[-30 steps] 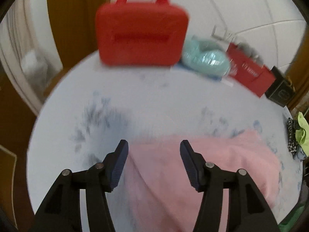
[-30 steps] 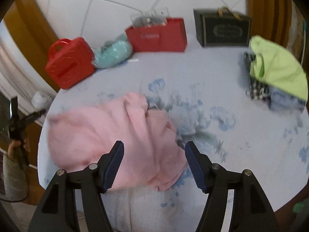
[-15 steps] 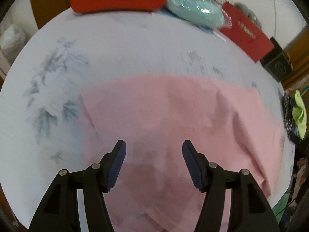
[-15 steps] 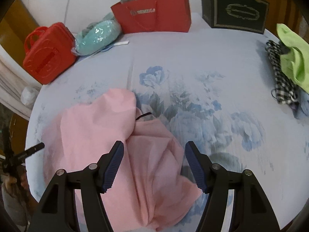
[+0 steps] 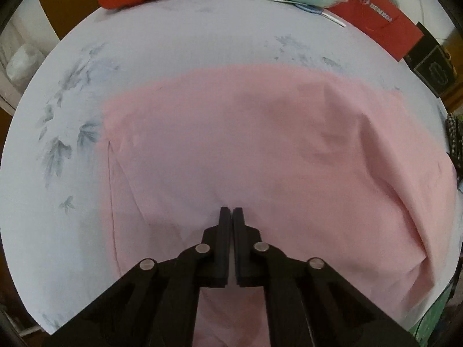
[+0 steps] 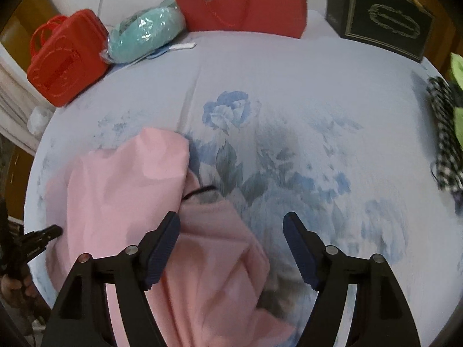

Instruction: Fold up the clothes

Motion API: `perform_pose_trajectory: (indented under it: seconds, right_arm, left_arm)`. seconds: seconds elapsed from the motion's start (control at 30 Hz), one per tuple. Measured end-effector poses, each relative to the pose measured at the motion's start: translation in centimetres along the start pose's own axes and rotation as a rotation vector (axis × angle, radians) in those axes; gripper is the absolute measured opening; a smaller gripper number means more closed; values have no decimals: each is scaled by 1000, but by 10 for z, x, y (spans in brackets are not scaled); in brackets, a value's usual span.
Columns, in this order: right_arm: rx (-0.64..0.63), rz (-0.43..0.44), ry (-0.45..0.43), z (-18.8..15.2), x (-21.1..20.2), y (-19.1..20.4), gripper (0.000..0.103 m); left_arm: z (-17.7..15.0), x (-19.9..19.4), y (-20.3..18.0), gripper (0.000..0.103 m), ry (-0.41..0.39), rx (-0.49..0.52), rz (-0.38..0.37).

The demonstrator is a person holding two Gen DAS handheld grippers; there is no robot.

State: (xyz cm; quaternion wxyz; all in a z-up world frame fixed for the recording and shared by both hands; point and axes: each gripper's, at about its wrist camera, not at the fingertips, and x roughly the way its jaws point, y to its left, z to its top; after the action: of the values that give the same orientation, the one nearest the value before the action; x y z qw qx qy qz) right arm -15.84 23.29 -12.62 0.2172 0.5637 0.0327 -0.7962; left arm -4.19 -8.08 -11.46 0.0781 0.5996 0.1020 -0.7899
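A pink garment (image 5: 260, 150) lies crumpled on the round table with the pale blue floral cloth (image 5: 179, 46). My left gripper (image 5: 231, 212) is shut, its tips pinching the pink fabric near the near edge. In the right wrist view the same pink garment (image 6: 127, 190) lies at the left, folded over itself. My right gripper (image 6: 231, 225) is open and empty, hovering above the garment's right edge and the cloth. The left gripper (image 6: 43, 235) shows small at the far left there.
Along the table's back stand a red case (image 6: 63, 63), a teal wrapped bundle (image 6: 144, 36), a red paper bag (image 6: 246, 3) and a black box (image 6: 382, 26). A checked cloth (image 6: 445, 144) and green cloth (image 6: 457, 115) lie at the right edge.
My left gripper has moved down onto the pink garment and closed on it. My right gripper has come lower and closer over the garment, staying open.
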Motion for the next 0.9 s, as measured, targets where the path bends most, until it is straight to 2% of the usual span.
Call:
perform_pose_trajectory:
  seconds: [0.07,0.1,0.13,0.17,0.23,0.33,0.4,0.5,0.57,0.6,0.67,0.7,0.73,0.8,0.87,0.9]
  right_arm:
    - [-27,10,24,4,12,4,72]
    - [-48,17,51,5,20,8,62]
    - [-67,24,86,4,29,12,36]
    - [-85,21,104,3,34,17,23]
    - [-127,-1,100,-1,33,28,6]
    - [-131,-16,7,-6,-2,33,5]
    - [-70,-30,-99,-14,-48,22,5]
    - [44,-87,-199,-43,-107,-11,5]
    - [119,-142,-216,-68,-128,-34,5]
    - [159,-190,-208,-81,-136,-49,5]
    - [243,-233,-175,-102,-139,-75,5]
    - [284,-241,-147,-114,-135,-88,5]
    - [311,-243,-117,-124,-129,-98,5]
    - [340,-245,-84,-139,-118,-106,14]
    - [355,-235,-77,-148,-113,-108,33]
    - [352,-224,-87,-152,-114,-109,46]
  left_arm:
    - [-1,-5,2,0,-21,-13,9]
    - [0,-10,9,0,-33,-28,20]
    - [2,-16,17,0,-46,-43,30]
    - [3,-21,24,0,-58,-59,41]
    - [6,-31,39,0,-83,-90,61]
    - [11,-47,62,0,-120,-136,93]
    - [14,-58,77,0,-144,-166,113]
    - [14,-62,80,0,-147,-150,63]
    - [15,-59,75,1,-137,-136,16]
    - [17,-55,73,6,-131,-124,-7]
    - [14,-51,62,30,-114,-91,-34]
    - [14,-49,58,48,-107,-76,-50]
    - [12,-45,52,54,-96,-67,-53]
    - [9,-38,42,55,-74,-49,-57]
    - [6,-30,31,55,-52,-31,-62]
    - [6,-27,30,55,-48,-34,-49]
